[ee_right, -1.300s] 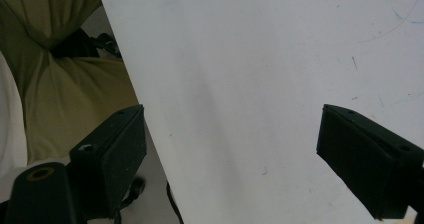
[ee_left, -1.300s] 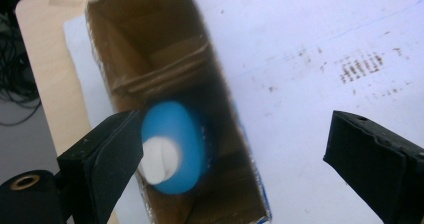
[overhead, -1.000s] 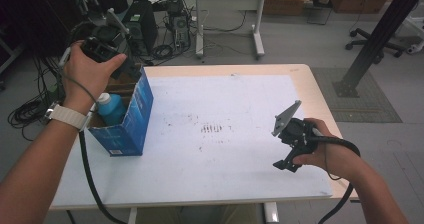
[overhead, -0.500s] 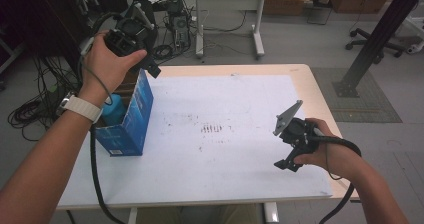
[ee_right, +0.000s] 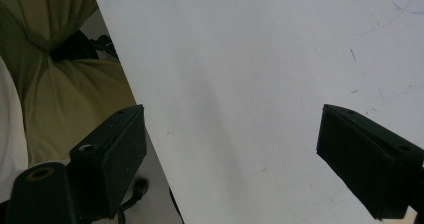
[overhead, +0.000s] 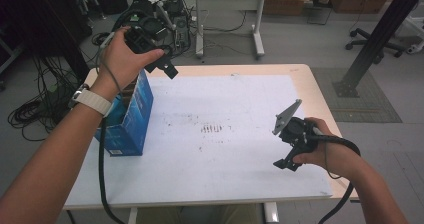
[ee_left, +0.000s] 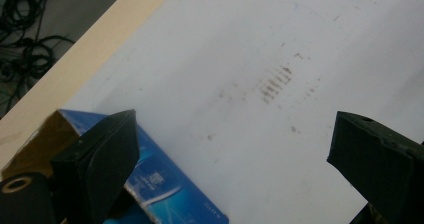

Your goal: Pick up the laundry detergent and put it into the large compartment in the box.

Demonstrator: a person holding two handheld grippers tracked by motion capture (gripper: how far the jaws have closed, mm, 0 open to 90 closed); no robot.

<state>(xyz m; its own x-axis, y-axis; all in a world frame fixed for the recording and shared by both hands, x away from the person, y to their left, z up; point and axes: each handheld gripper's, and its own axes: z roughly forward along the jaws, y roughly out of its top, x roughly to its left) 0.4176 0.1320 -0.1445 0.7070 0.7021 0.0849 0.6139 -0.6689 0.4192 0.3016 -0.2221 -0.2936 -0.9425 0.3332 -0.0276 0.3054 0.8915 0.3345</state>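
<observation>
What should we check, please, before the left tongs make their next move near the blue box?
1. Left tongs open and holding nothing: ok, the jaws stand wide apart with only table between them.
2. Left tongs above the blue box, not touching it: ok, they are held up over its far end.
3. Blue box upright on the table with its top open: ok.
4. What lies inside the box: cannot tell, the forearm and walls hide it.
5. Right tongs open and empty: ok.
6. Right tongs well away from the box, at the table's right edge: ok.
</observation>
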